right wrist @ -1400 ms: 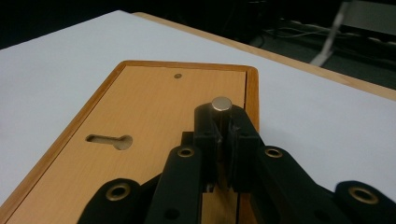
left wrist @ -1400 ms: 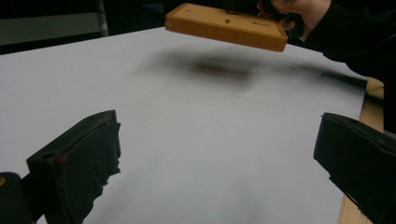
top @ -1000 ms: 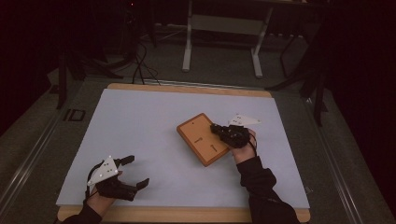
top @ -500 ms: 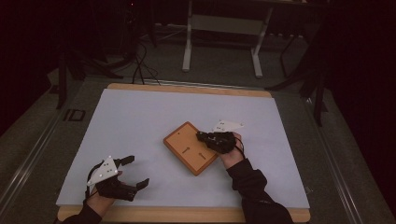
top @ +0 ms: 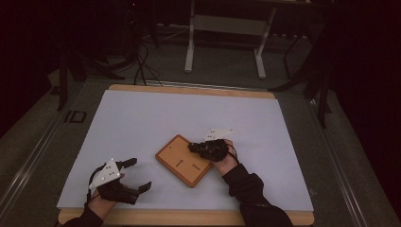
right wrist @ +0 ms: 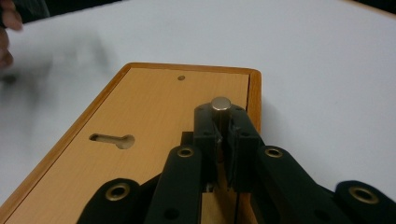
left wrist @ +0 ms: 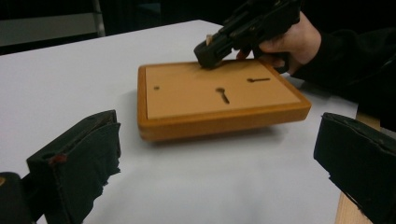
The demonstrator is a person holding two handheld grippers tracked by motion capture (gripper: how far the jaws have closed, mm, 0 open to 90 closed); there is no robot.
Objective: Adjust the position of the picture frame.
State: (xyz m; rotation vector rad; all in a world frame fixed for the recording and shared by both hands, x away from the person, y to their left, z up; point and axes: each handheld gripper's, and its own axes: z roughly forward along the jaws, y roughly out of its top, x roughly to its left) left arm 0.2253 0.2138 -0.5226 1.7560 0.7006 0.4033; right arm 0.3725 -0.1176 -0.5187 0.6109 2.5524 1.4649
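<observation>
Flat rectangular wooden board [top: 184, 160] with keyhole slots, near the table's middle on the white sheet [top: 142, 118]. Right gripper [right wrist: 221, 122] pinching a small metal-capped wooden peg [right wrist: 221, 104], plain from its own view. Left gripper [top: 137, 174] spread wide, near-left, apart from the board.

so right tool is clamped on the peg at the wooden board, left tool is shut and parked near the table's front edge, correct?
Not quite. The left tool is open, not shut: the left gripper view shows its jaws spread wide with nothing between them. The rest holds: the right tool is clamped on the peg at the wooden board, and the left sits near the front edge.
</observation>
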